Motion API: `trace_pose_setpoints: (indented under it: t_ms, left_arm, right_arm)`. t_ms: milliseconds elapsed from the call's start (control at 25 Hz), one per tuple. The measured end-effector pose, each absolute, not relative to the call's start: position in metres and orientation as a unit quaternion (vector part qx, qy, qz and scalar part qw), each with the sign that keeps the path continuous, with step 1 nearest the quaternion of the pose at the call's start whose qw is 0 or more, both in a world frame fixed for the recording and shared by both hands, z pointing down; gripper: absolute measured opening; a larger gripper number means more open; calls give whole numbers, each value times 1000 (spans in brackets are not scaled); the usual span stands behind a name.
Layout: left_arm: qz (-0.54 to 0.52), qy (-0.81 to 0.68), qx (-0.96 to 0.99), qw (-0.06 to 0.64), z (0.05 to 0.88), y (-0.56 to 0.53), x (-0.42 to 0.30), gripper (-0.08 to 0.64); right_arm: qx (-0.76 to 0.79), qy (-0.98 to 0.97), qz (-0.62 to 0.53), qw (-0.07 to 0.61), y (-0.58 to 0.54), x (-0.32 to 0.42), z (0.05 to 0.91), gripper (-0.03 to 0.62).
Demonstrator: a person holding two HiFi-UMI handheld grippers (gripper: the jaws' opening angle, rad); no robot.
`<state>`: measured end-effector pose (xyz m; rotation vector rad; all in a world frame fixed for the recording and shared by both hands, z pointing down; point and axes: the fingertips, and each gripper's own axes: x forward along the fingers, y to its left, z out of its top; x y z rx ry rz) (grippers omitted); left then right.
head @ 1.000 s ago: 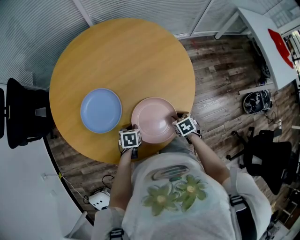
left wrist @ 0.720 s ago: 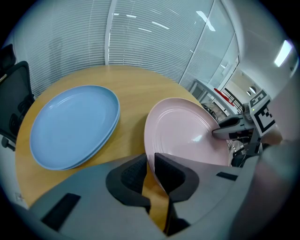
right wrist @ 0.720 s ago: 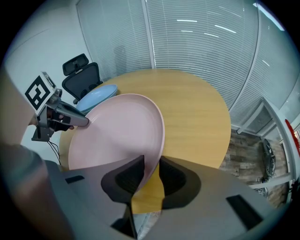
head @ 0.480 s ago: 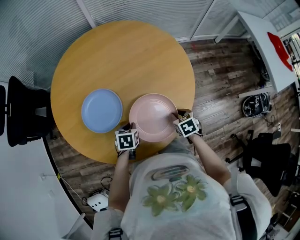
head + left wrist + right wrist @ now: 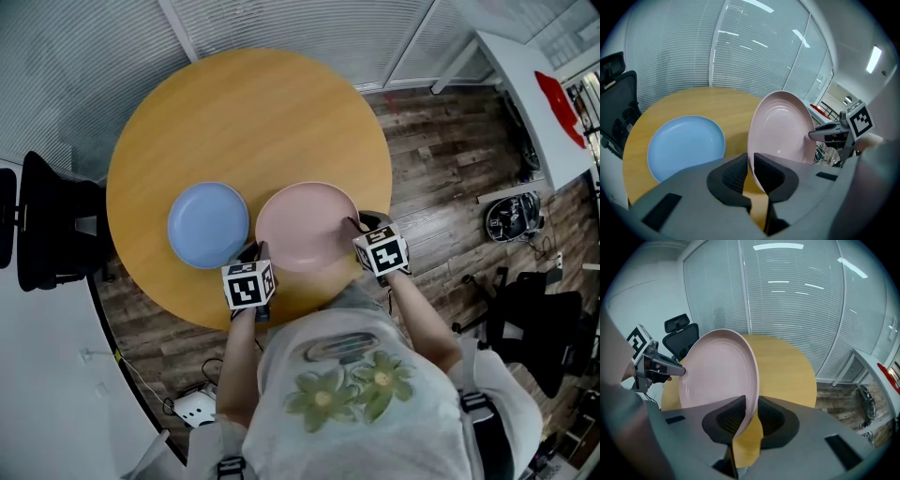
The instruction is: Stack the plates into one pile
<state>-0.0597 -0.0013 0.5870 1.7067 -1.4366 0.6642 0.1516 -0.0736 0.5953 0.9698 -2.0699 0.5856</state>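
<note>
Above the near edge of the round, light-wood desk (image 5: pixel 244 122), a pale pink, round, shallow ceramic plate (image 5: pixel 305 225) is carried between two tools held by one person. The left hand-held gripper (image 5: pixel 255 251) is clenched on the plate's near-left rim; in the left gripper view the thin rim passes between the two dark ribbed pads, which stand almost together with only the rim between them. The right hand-held gripper (image 5: pixel 354 225) grasps the opposite, right rim; its jaws have just been closing, and in the right gripper view the rim lies between the pads, pressed on both sides. Each gripper view shows the other gripper's tip on the far side of the plate. The pink plate hangs clear of the desk surface, with bare wood visible beneath its lower rim in both gripper views. A light blue, round plate (image 5: pixel 208 224) of similar size lies flat on the desk to the left, just beside the pink plate and not touching it. A black office chair (image 5: pixel 52 225) stands off the desk's left side, a dark wood-plank floor (image 5: pixel 441 159) extends to the right, and closed white window blinds (image 5: pixel 797 301) fill the far wall behind the desk.
</note>
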Motion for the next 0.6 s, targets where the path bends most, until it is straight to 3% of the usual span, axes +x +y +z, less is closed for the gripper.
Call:
trace_pose_setpoints:
  t_ms: [600]
  left_arm:
    - [224,-602,656,395,562,7,-82,55]
  right_arm:
    - [358,-833,214,364,-74,129,569,74]
